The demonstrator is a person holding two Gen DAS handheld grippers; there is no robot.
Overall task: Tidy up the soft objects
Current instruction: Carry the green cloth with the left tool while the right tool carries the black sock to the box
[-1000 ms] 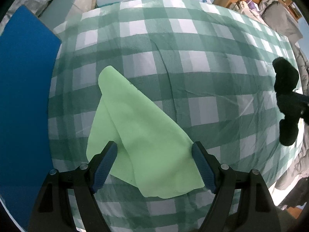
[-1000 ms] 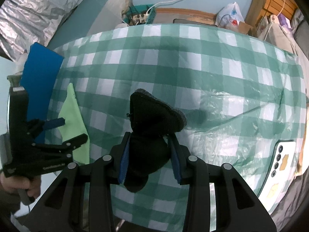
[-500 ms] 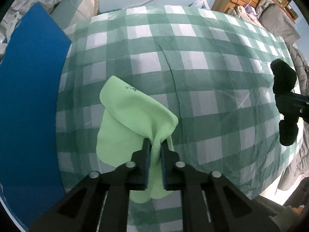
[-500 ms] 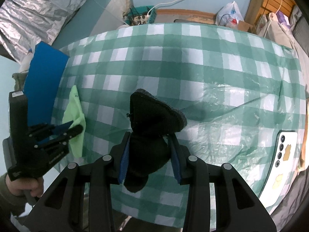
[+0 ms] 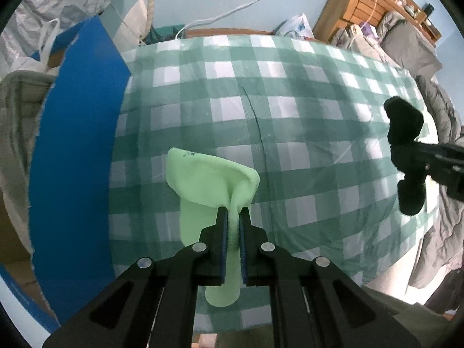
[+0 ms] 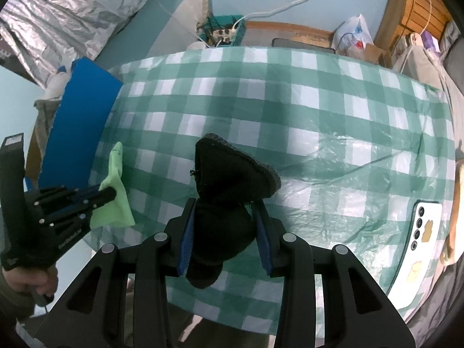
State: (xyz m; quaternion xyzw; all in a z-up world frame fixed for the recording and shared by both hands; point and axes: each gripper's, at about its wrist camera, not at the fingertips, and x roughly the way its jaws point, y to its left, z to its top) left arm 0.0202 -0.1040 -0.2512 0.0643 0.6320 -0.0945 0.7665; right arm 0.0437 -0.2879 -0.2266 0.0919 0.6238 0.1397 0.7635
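My left gripper (image 5: 233, 217) is shut on a light green cloth (image 5: 207, 181) and holds it lifted above the green checked table (image 5: 290, 110), the cloth hanging down below the jaws. My right gripper (image 6: 224, 207) is shut on a black sock (image 6: 229, 179) and holds it above the table. In the left wrist view the black sock (image 5: 404, 129) and right gripper show at the far right. In the right wrist view the green cloth (image 6: 114, 200) and left gripper (image 6: 108, 192) show at the left edge of the table.
A blue board (image 5: 72, 156) stands along the table's left side. A white phone (image 6: 423, 232) lies at the table's right edge. A clear plastic sheet (image 6: 362, 174) covers the right part. Grey bedding (image 5: 443, 203) lies to the right. A power strip (image 6: 223, 33) sits behind.
My left gripper shut on the green cloth that lay flat on the table, then lifted it up and back. The right gripper kept holding the black sock nearly still.
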